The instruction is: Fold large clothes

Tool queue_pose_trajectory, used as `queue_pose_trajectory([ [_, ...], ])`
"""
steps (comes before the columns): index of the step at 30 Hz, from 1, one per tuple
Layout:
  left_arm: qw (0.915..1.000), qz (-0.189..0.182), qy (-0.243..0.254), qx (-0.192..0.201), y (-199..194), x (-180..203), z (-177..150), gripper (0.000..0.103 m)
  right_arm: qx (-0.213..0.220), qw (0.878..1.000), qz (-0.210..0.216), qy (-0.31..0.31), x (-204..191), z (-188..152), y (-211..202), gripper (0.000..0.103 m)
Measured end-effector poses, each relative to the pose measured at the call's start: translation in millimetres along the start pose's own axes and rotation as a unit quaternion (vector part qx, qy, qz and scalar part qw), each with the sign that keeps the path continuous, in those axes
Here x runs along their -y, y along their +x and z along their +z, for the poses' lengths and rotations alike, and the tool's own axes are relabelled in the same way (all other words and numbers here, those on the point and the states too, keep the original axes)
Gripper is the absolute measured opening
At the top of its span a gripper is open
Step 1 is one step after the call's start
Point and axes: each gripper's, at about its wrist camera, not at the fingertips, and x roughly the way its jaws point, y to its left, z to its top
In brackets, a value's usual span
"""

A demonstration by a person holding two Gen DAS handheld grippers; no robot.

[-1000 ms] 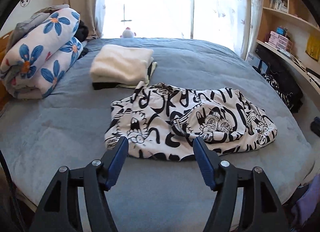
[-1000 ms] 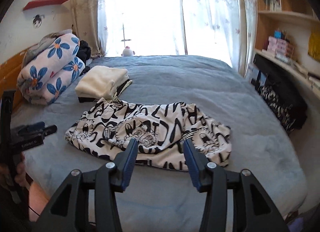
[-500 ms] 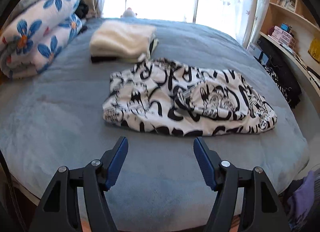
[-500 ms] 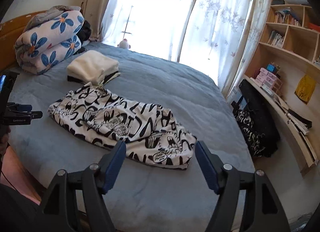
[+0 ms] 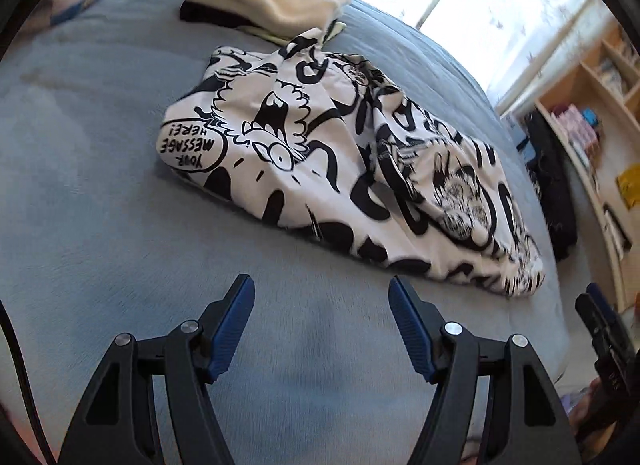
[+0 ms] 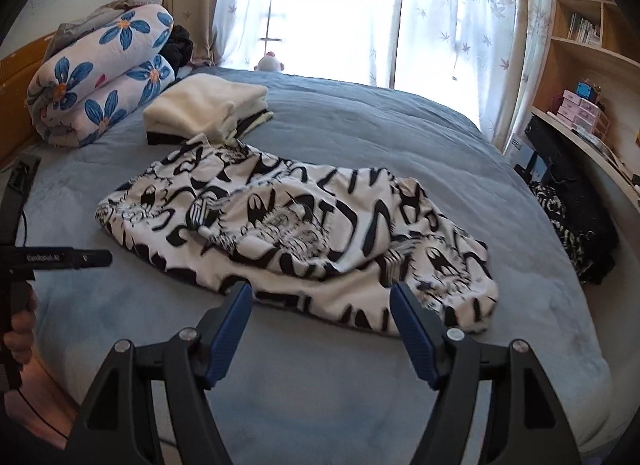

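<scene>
Blue pads line both of your grippers, and both stand spread with nothing between them. Your left gripper (image 5: 321,301) hangs over bare grey-blue blanket (image 5: 100,225), short of the garment's near edge and touching nothing. Your right gripper (image 6: 321,307) has its jaws just widened; the tips of its fingers (image 6: 236,305) sit right at the near hem of the garment, though the blur leaves it unclear whether they brush the cloth.

That garment, a large white piece with black cartoon print (image 6: 296,233), lies rumpled and loosely spread across the middle of the bed. Just behind it, at its far corner, rests a folded cream stack (image 6: 204,109) on darker folded clothes. A rolled quilt with blue flowers (image 6: 100,73) sits further back on your left. Wooden shelves (image 6: 588,33) and a dark bag (image 6: 568,201) stand beside the bed on your right. Your left hand (image 6: 18,333) shows at the right camera's edge.
</scene>
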Motion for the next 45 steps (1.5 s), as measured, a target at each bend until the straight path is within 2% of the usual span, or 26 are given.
queue_pose_trajectory([
  [7, 0.9978, -0.026, -0.061, 0.006, 47, -20, 24, 0.068, 0.009, 0.998, 0.025, 0.050, -2, 21, 38, 0.072],
  [15, 0.9950, -0.031, -0.091, 0.028, 80, -32, 53, 0.068, -0.012, 0.993, 0.035, 0.111, 12, 33, 93, 0.071],
  [21, 0.9953, -0.023, -0.082, 0.046, 103, -26, 81, 0.068, -0.033, 0.992, 0.026, 0.116, 10, 43, 134, 0.054],
  [25, 0.9930, -0.025, -0.092, 0.070, 108, -32, 97, 0.068, -0.047, 0.993, 0.025, 0.110, 3, 52, 160, 0.037],
  [26, 0.9919, -0.022, -0.094, 0.082, 108, -32, 101, 0.063, -0.047, 0.993, 0.025, 0.106, 1, 52, 164, 0.034],
  [27, 0.9911, -0.015, -0.093, 0.093, 107, -32, 103, 0.052, -0.049, 0.993, 0.026, 0.104, -1, 53, 170, 0.032],
  [28, 0.9906, -0.008, -0.089, 0.103, 107, -31, 106, 0.047, -0.053, 0.993, 0.028, 0.104, -3, 53, 177, 0.030],
  [30, 0.9892, -0.001, -0.078, 0.124, 104, -26, 108, 0.031, -0.060, 0.992, 0.031, 0.103, -7, 52, 186, 0.028],
  [33, 0.9863, 0.019, -0.042, 0.158, 94, -10, 111, 0.017, -0.072, 0.992, 0.025, 0.097, -14, 44, 199, 0.028],
  [39, 0.9776, 0.028, 0.030, 0.206, 64, 39, 116, 0.009, -0.076, 0.996, -0.005, 0.039, -32, 28, 209, 0.029],
  [42, 0.9706, 0.012, 0.072, 0.229, 41, 72, 115, 0.008, -0.072, 0.997, 0.004, 0.041, -31, 22, 209, 0.030],
  [45, 0.9646, -0.022, 0.119, 0.234, 30, 119, 115, 0.008, -0.070, 0.996, 0.019, 0.052, -28, 17, 207, 0.030],
])
